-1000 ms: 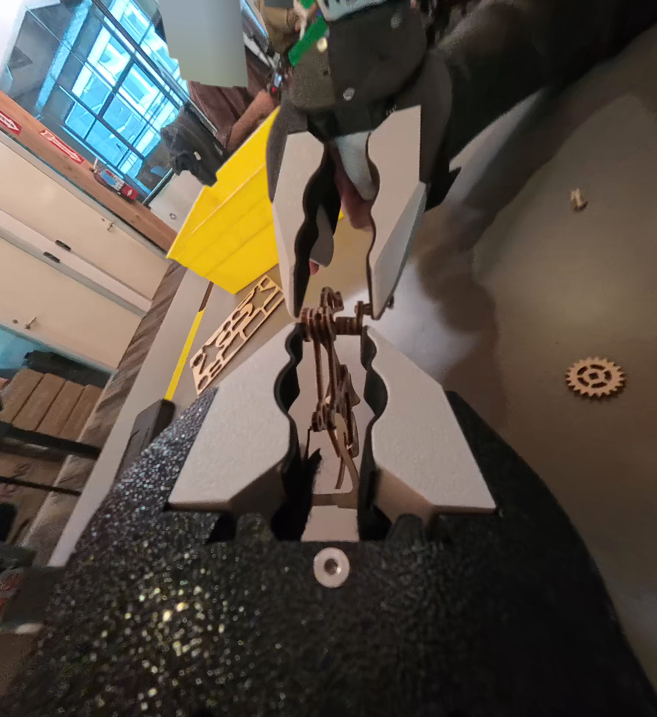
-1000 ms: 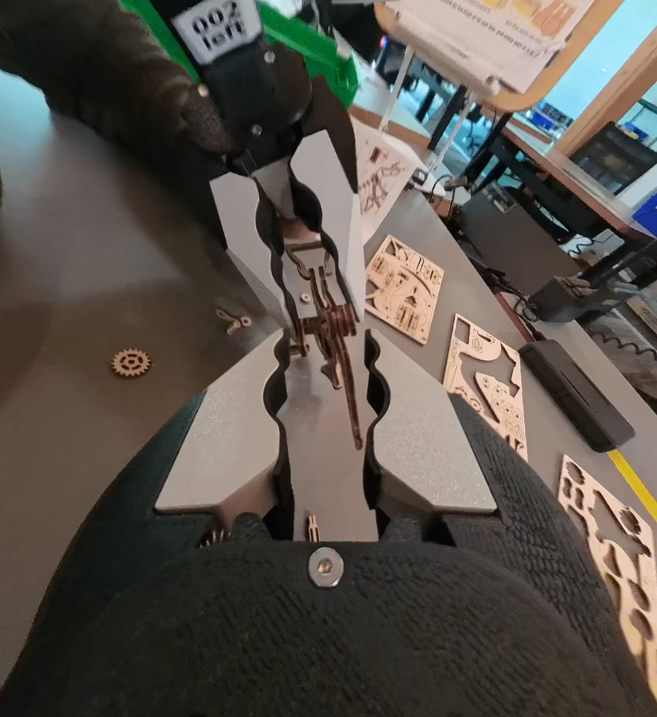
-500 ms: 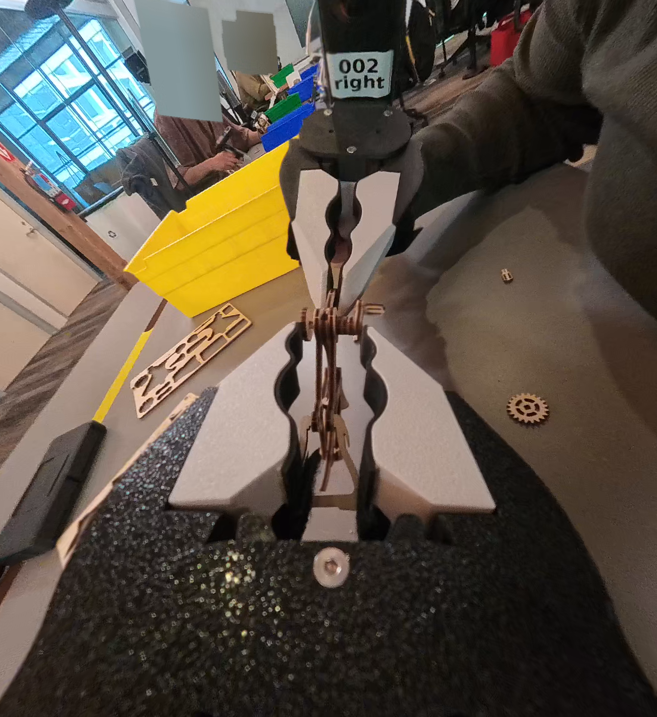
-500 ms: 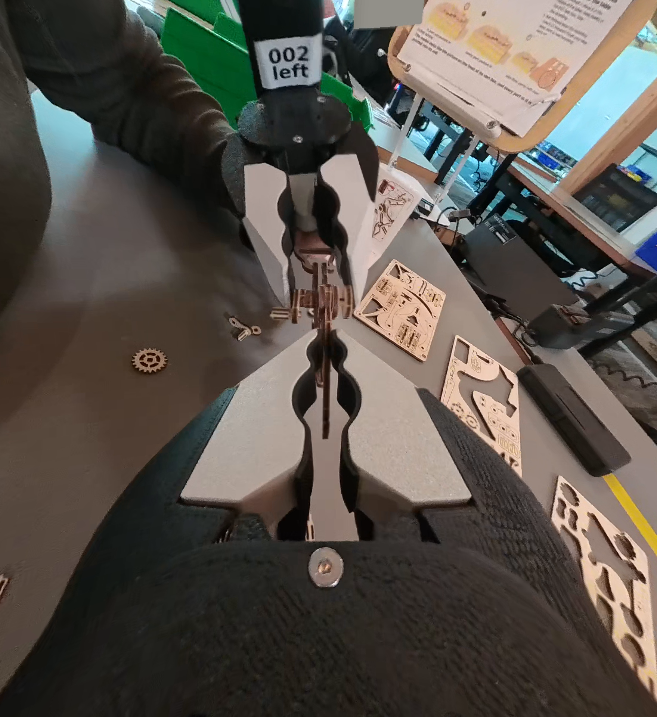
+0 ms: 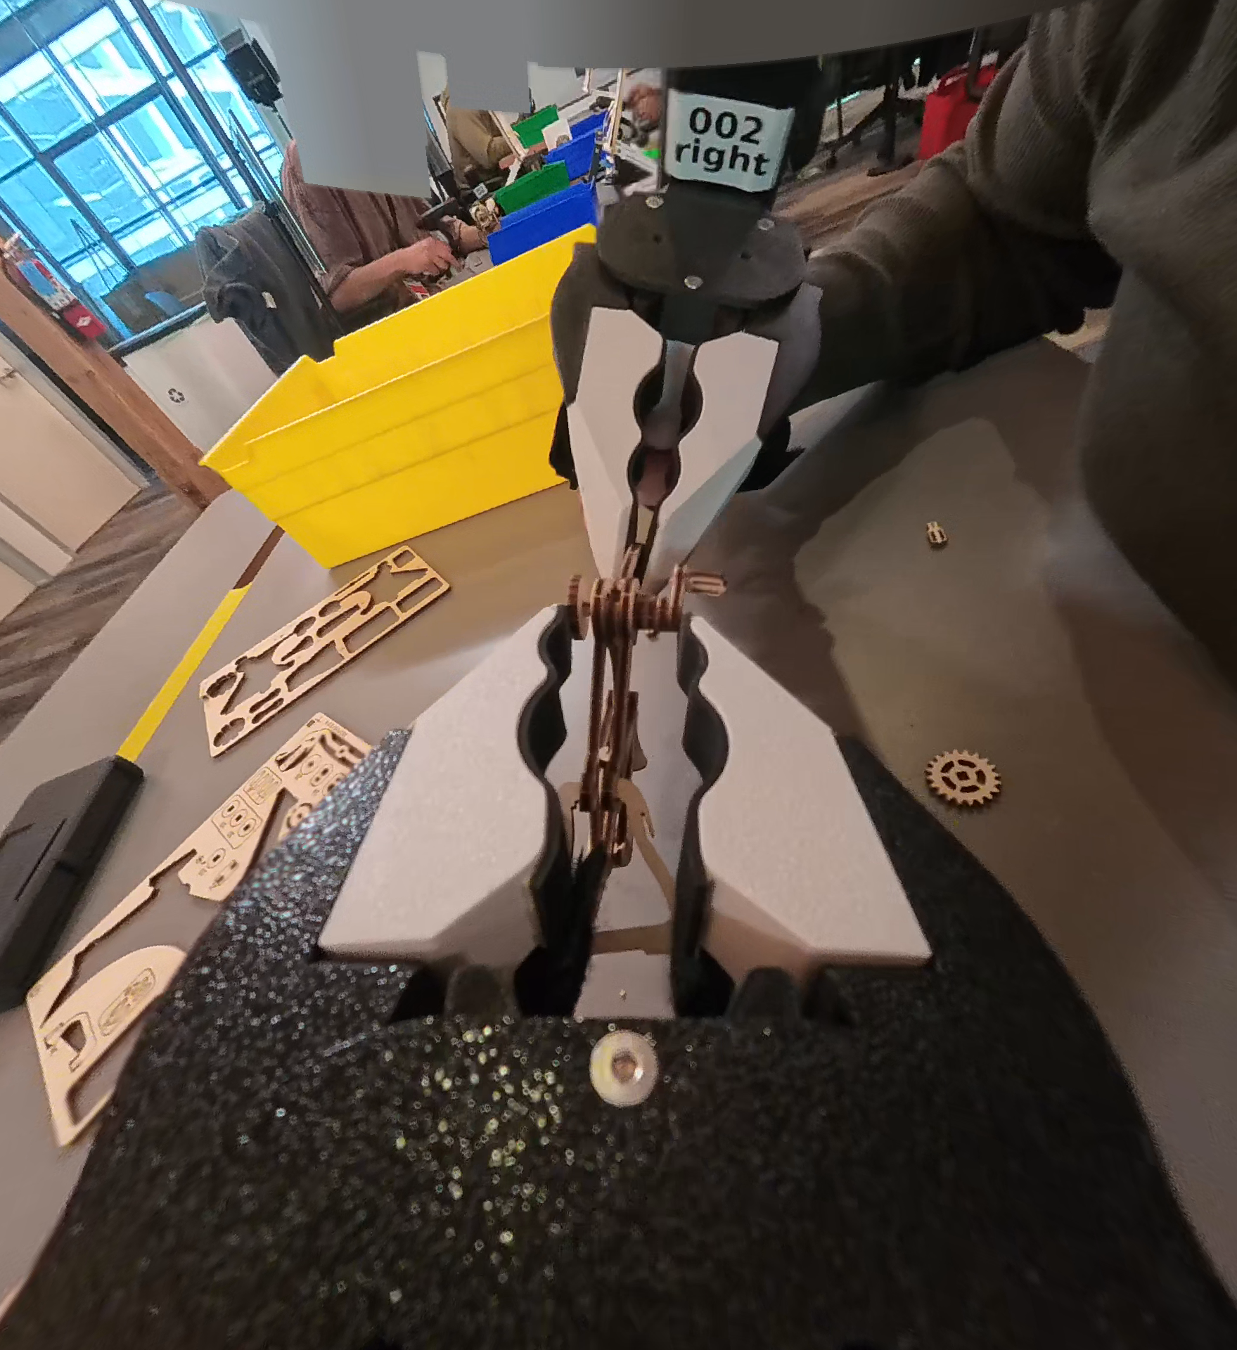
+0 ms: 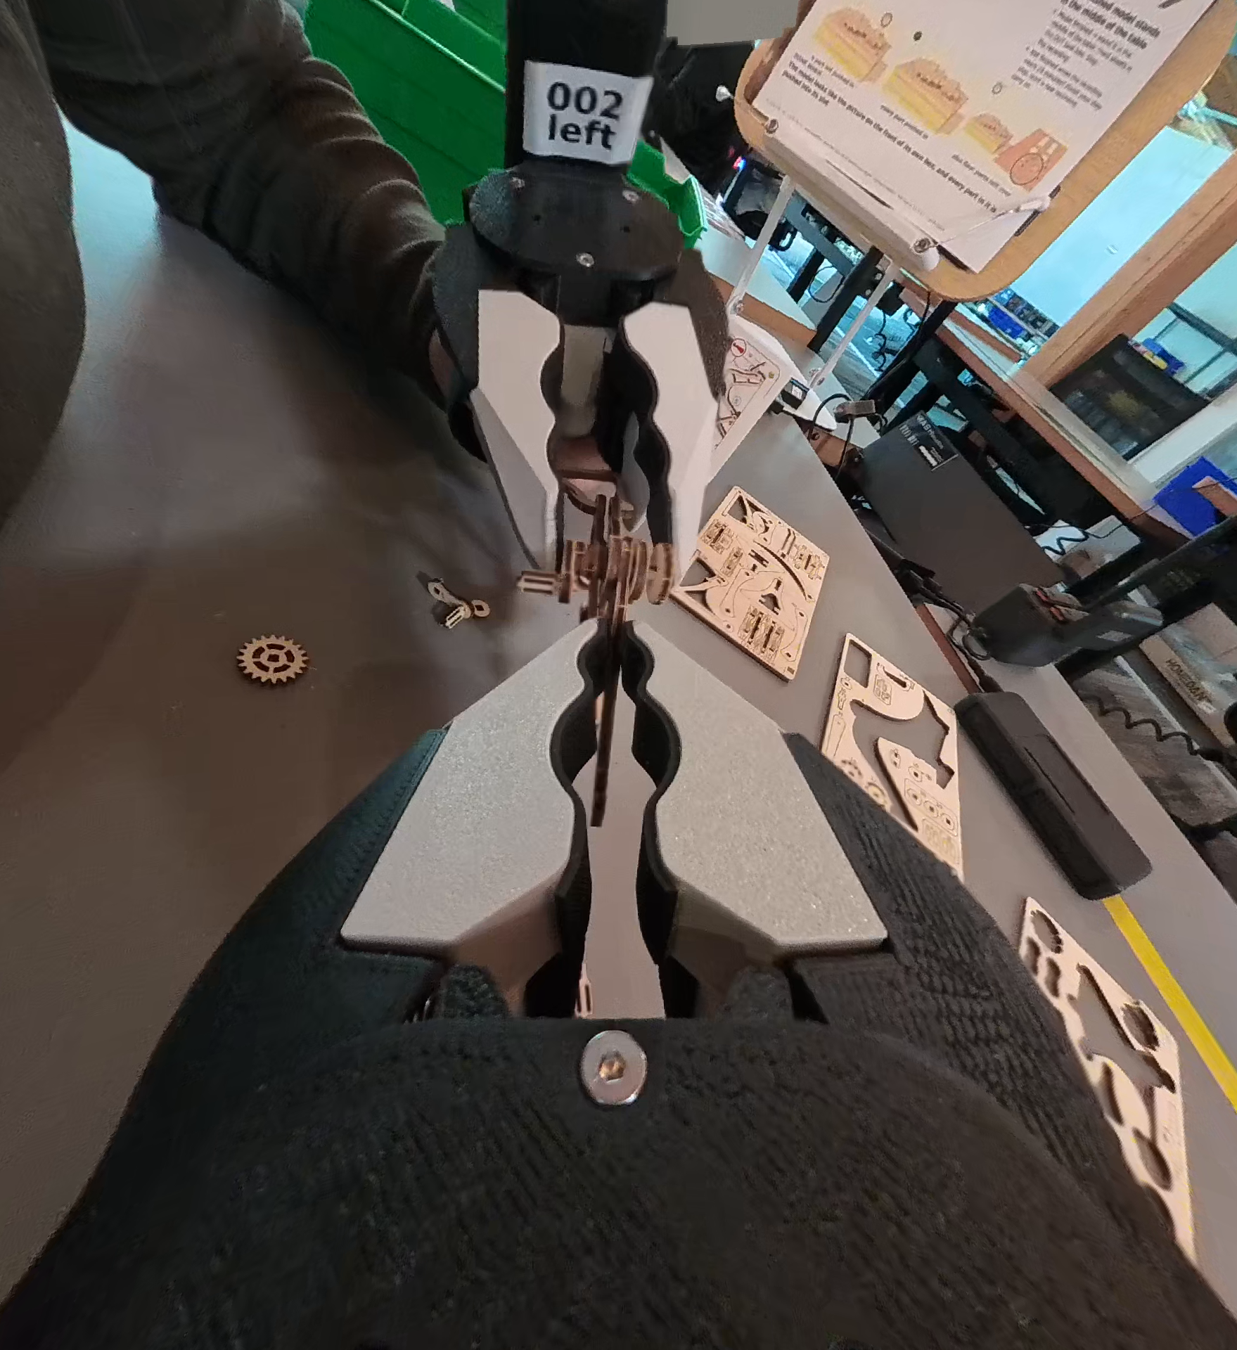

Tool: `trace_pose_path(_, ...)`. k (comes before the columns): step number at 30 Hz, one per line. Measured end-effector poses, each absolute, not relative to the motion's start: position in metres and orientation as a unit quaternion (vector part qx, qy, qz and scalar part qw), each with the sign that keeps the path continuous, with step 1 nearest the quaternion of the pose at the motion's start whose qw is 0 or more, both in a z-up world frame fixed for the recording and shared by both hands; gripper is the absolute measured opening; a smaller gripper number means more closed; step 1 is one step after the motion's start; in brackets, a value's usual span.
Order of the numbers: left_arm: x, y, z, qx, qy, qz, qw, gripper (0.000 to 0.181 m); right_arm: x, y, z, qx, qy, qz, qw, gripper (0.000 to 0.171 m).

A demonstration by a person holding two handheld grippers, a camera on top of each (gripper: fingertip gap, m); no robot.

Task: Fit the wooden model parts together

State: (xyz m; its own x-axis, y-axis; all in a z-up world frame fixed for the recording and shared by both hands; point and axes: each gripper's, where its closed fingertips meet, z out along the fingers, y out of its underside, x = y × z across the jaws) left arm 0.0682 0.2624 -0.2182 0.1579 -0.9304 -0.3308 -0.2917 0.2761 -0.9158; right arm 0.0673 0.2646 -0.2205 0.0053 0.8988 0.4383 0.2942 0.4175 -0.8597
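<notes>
The right tool (image 6: 606, 643), gaping a second ago, is now pinching the wooden model's (image 5: 615, 701) thin plate, while both tools are levelling out over the table (image 5: 966, 657).

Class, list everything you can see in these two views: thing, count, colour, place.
wooden model: one, brown, held between both tongs
gear: one, pale wood, loose on table
small loose parts: at least three, pale, scattered on table
part sheets: three, pale, flat along one table side
bin: one, yellow, behind the sheets
block: one, black, table edge
instruction board: one, white, on stand
left tongs: grey, shut on wooden model
right tongs: grey, shut on wooden model
</notes>
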Motion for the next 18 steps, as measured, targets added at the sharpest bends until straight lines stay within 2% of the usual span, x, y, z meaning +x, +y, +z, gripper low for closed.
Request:
trace_pose_path(6,0.067,0.267,-0.223,-0.525,0.586,-0.27,0.555,0.026,0.068,0.27,-0.224,-0.486,-0.628,0.303,0.527,0.005)
trace_pose_path(9,0.066,0.267,-0.222,-0.523,0.586,-0.273,0.556,0.026,0.07,0.265,-0.218,-0.492,-0.608,0.367,0.503,0.033)
trace_pose_path(10,0.067,0.267,-0.223,-0.522,0.589,-0.272,0.554,0.026,0.069,0.264,-0.217,-0.493,-0.604,0.377,0.5,0.035)
trace_pose_path(18,0.067,0.267,-0.219,-0.517,0.584,-0.284,0.557,0.026,0.068,0.265,-0.213,-0.49,-0.596,0.386,0.505,0.028)
